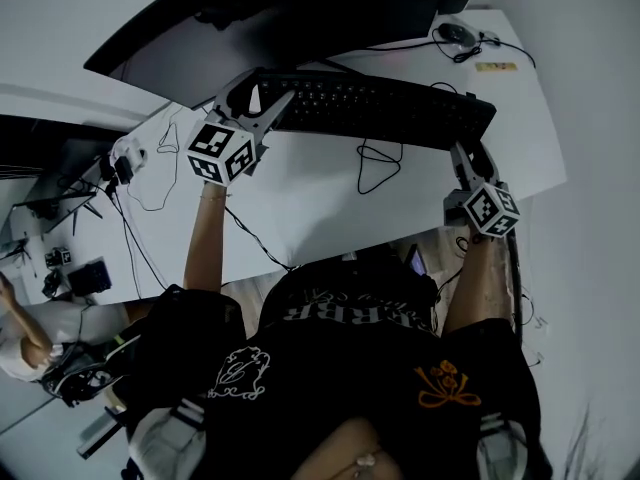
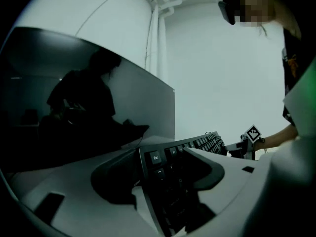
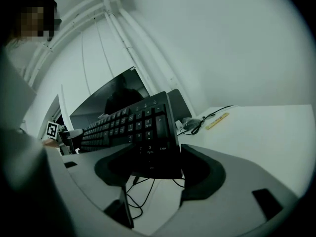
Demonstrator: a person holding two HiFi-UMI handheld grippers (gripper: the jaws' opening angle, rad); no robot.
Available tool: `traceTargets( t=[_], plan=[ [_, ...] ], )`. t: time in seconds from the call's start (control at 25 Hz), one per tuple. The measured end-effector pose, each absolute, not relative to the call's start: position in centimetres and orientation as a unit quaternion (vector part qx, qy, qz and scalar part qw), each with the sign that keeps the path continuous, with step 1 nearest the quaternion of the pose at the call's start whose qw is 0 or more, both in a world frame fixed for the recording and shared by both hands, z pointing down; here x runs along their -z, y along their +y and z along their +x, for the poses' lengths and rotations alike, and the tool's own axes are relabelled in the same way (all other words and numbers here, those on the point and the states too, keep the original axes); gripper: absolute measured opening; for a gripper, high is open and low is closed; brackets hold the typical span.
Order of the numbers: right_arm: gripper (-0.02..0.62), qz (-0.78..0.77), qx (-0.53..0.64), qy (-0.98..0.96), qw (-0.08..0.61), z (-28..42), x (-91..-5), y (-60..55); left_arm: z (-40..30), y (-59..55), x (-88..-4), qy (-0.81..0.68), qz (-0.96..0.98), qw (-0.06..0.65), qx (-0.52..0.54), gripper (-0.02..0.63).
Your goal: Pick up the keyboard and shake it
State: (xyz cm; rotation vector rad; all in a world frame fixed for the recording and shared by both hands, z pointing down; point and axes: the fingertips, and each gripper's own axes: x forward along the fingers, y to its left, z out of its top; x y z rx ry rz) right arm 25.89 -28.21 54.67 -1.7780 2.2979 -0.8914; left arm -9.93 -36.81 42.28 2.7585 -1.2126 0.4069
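monitor (image 1: 290, 13): your head view's top edge cuts it off | keyboard (image 1: 385, 108): left end hidden behind your left gripper (image 1: 258, 96) | yellow strip (image 1: 496, 66): too small to read | person (image 1: 30, 338): cut by left edge

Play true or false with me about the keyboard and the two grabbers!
1. The keyboard is black. True.
2. A mouse sits on the desk beyond the keyboard's right end. True.
3. Only one grabber holds the keyboard. False: the left gripper clamps one end and the right gripper clamps the other.
4. The keyboard lies flat on the desk. False: it is held up above the desk, with its cable hanging underneath.
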Motion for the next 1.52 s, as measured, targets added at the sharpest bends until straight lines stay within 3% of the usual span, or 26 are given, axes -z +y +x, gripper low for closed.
traceTargets(
  t=[0.52,1.0,1.52],
  plan=[
    [0.285,-0.566,0.265,0.769,0.136,21.9,-51.5,-22.8,-11.9,-28.7,-32.9,-0.376,0.913,-0.13,-0.09,0.299],
    [0.281,-0.588,0.267,0.753,0.129,20.5,-51.9,-18.8,-12.4,-26.6,-32.9,-0.355,0.922,-0.131,-0.084,0.299],
    [0.279,-0.675,0.319,0.661,0.08,27.5,-55.4,-11.2,-3.0,-29.9,-40.1,-0.249,0.963,-0.019,-0.099,0.299]
  ],
)
